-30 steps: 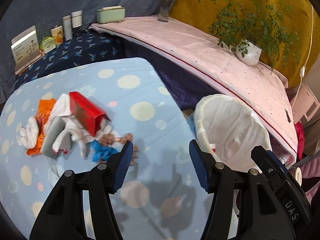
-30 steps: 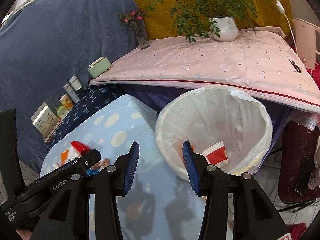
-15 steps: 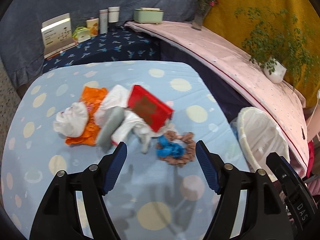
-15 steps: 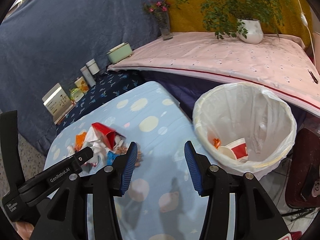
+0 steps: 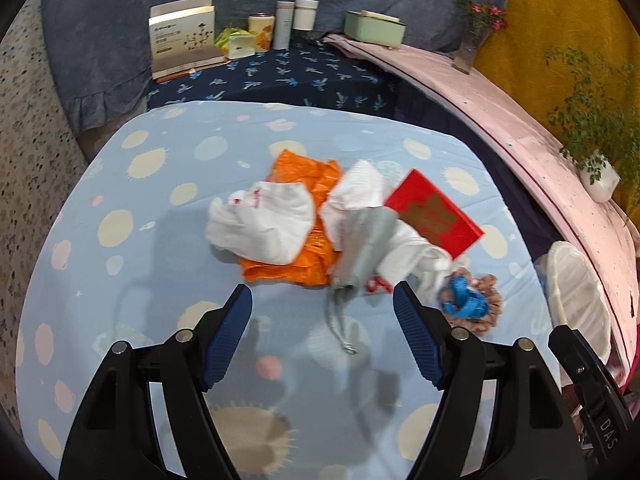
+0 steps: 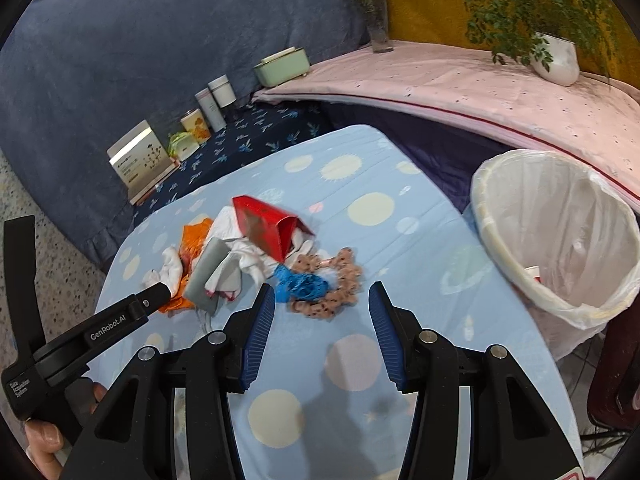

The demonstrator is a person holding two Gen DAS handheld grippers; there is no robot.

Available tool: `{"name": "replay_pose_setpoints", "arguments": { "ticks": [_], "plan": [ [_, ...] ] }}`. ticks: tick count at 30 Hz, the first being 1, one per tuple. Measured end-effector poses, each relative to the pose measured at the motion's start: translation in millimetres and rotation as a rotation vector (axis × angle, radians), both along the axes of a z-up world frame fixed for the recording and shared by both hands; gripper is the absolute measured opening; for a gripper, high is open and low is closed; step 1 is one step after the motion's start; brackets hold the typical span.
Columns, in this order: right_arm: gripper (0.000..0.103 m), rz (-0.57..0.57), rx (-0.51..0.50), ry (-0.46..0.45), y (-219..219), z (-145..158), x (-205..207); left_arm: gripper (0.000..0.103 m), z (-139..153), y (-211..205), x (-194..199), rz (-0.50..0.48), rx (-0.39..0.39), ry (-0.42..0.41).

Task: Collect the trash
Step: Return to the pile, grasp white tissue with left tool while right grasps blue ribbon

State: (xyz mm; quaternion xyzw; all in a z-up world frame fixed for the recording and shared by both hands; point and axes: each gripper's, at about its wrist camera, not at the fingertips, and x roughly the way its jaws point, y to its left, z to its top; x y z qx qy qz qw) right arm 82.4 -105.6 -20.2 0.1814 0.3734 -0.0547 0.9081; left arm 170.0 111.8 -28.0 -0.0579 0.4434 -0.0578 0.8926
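Observation:
A pile of trash lies on the light blue spotted table (image 5: 160,264): a red box (image 5: 434,216), an orange bag (image 5: 308,184), white tissue (image 5: 268,220), a grey pouch (image 5: 364,244), a blue scrap (image 5: 464,300) on a brown scrunchie (image 5: 486,292). My left gripper (image 5: 322,336) is open and empty, just in front of the grey pouch. My right gripper (image 6: 322,332) is open and empty, just short of the blue scrap (image 6: 302,284) and scrunchie (image 6: 344,280). The white-lined bin (image 6: 560,232) stands at the right with a red and white cup inside.
A dark blue shelf behind the table holds a box (image 5: 182,36), tins and bottles (image 5: 280,24) and a green container (image 5: 374,28). A pink-covered ledge (image 6: 480,88) carries a flower vase (image 6: 378,28) and a potted plant (image 6: 556,60).
Both grippers swung left from the bin toward the trash pile. The left now faces the pile squarely; the right now points at the blue scrap and scrunchie. Both stayed open.

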Motion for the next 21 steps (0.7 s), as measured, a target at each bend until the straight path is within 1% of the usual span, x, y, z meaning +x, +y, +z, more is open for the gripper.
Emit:
{"name": "replay_pose_setpoints", "arguments": {
  "ticks": [9, 17, 20, 21],
  "plan": [
    [0.048, 0.051, -0.009, 0.044, 25.8, -19.0, 27.3, 0.069, -10.8, 33.0, 24.0, 0.064, -0.019, 0.026],
    [0.048, 0.063, -0.01, 0.075, 34.2, -34.6, 54.3, 0.069, -26.0, 40.2, 47.5, 0.07, -0.027, 0.059],
    [0.048, 0.065, -0.011, 0.085, 35.0, -39.9, 61.3, 0.057, -31.9, 41.0, 53.6, 0.063, -0.033, 0.071],
    [0.048, 0.065, -0.011, 0.087, 35.4, -41.4, 63.0, 0.052, -33.2, 41.1, 55.1, 0.058, -0.04, 0.076]
  ]
}}
